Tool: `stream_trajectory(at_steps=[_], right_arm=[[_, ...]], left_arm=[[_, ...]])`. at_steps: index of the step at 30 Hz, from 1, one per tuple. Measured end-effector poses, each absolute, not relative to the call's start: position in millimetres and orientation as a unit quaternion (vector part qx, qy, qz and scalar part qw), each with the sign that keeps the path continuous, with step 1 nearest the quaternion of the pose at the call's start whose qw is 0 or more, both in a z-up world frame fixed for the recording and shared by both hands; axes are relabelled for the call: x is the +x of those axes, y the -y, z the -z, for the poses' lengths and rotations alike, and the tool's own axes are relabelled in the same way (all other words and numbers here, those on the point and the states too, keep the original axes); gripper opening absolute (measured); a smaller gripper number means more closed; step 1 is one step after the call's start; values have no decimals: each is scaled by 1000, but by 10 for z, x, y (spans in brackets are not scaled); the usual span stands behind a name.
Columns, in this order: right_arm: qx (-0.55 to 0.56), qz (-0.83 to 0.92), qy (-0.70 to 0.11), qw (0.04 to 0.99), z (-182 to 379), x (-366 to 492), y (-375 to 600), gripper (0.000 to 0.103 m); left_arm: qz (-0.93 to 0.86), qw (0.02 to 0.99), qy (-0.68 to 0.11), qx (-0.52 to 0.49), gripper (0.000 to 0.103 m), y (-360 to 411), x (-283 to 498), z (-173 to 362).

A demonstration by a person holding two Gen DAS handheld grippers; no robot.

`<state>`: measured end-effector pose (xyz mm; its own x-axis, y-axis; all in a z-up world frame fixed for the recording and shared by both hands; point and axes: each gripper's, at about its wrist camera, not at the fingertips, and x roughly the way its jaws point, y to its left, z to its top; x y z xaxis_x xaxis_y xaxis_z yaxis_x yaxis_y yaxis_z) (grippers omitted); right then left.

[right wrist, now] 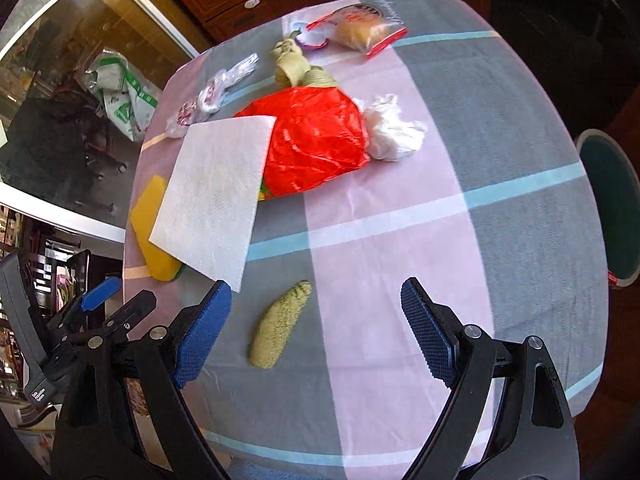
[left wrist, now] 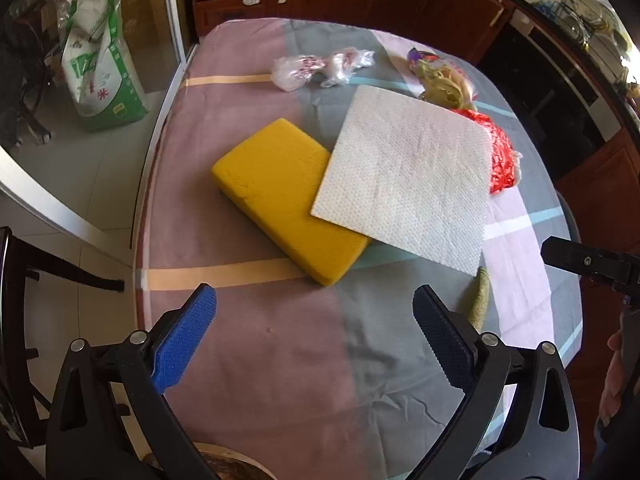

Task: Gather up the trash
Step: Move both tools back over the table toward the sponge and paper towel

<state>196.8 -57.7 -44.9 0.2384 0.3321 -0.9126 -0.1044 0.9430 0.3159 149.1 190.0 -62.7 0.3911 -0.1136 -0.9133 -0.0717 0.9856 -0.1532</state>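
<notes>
Two grippers are hovering over our table (right wrist: 520,168), both with jaws apart and nothing between them: the left gripper (left wrist: 314,312) and the right gripper (right wrist: 316,304). We are seeing trash lying on the cloth: a corn cob (right wrist: 280,326) just ahead of the right gripper, a napkin (left wrist: 404,176) overlapping a sponge (left wrist: 276,196), and a red bag (right wrist: 316,144) beyond.

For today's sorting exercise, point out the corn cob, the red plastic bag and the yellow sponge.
corn cob (right wrist: 280,324), right wrist view, mid-length.
red plastic bag (right wrist: 316,144), right wrist view, crinkled middle.
yellow sponge (left wrist: 276,188), left wrist view, top face.
</notes>
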Motion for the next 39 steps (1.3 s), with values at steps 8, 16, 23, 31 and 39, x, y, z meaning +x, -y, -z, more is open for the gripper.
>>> stream_trajectory(at_steps=[8, 16, 23, 31, 39], right_arm=[[75, -184, -600, 775, 527, 2169, -41, 83], [78, -191, -603, 770, 762, 2335, -307, 82], [62, -204, -611, 762, 823, 2317, -401, 17], [76, -213, -617, 754, 763, 2337, -308, 38], [60, -229, -573, 784, 354, 2261, -464, 58]], left_arm=[[12, 822, -563, -88, 99, -2144, 1529, 773], [23, 813, -574, -97, 99, -2252, 1546, 862], [28, 810, -578, -99, 99, -2248, 1588, 899], [22, 810, -576, -107, 99, -2288, 1652, 930], [23, 813, -569, -120, 99, -2417, 1565, 897]])
